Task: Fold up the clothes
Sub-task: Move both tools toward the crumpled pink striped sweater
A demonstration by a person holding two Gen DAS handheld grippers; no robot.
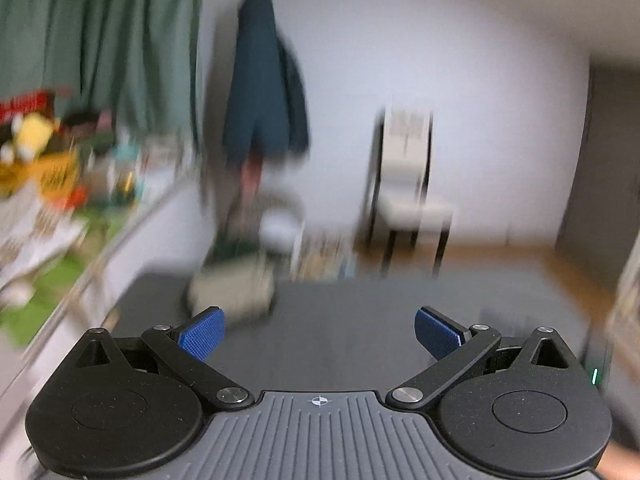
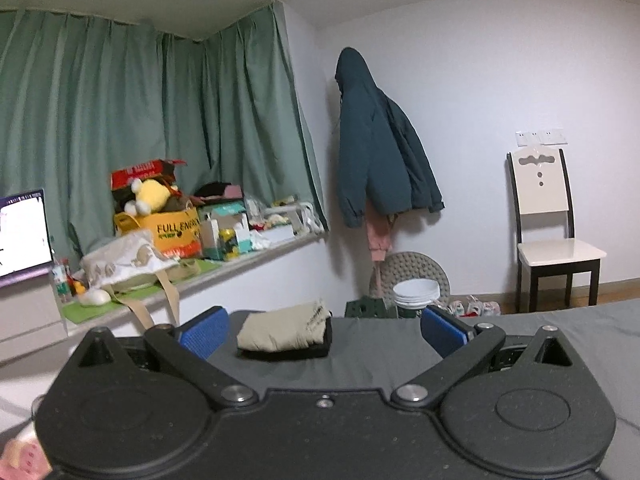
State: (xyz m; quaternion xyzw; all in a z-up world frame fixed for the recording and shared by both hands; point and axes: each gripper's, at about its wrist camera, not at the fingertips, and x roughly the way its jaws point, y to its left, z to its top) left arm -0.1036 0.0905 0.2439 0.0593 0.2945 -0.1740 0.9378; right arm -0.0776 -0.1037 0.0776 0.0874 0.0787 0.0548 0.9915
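Right gripper (image 2: 324, 332) sits nearest the lens in the right wrist view: jaws spread wide, blue pads (image 2: 204, 330) well apart, nothing between them. It hovers over the grey bed sheet (image 2: 360, 364), no contact visible

Between the pads, further out on the sheet: folded clothes (image 2: 286, 330), a beige garment stacked on a dark one, lying flat near the far edge of the bed. Clear of both fingers

Left gripper (image 1: 318, 332) same story, jaws apart, empty, blue pads (image 1: 202, 334) wide. Left wrist view is heavily motion-blurred. The beige folded stack (image 1: 232, 292) shows just beyond the left finger on the grey sheet (image 1: 340, 340), smeared, can't tell exact edges

Beyond the bed, right wrist view:
- green folding stool (image 2: 370, 308) with white bowls (image 2: 416, 292) beside it and a round grey mat (image 2: 412, 268) leaning on the wall
- dark teal jacket (image 2: 376, 140) hanging on the wall, pink cloth (image 2: 378, 236) under it
- white chair with dark legs (image 2: 548, 224) to the right, wall sockets (image 2: 540, 136) above it
- window ledge (image 2: 224, 268) on the left cluttered with a yellow box (image 2: 176, 232), yellow plush toy (image 2: 150, 194), canvas bag (image 2: 124, 260)
- green curtains (image 2: 140, 100) behind the ledge
- lit screen (image 2: 22, 236) at far left edge
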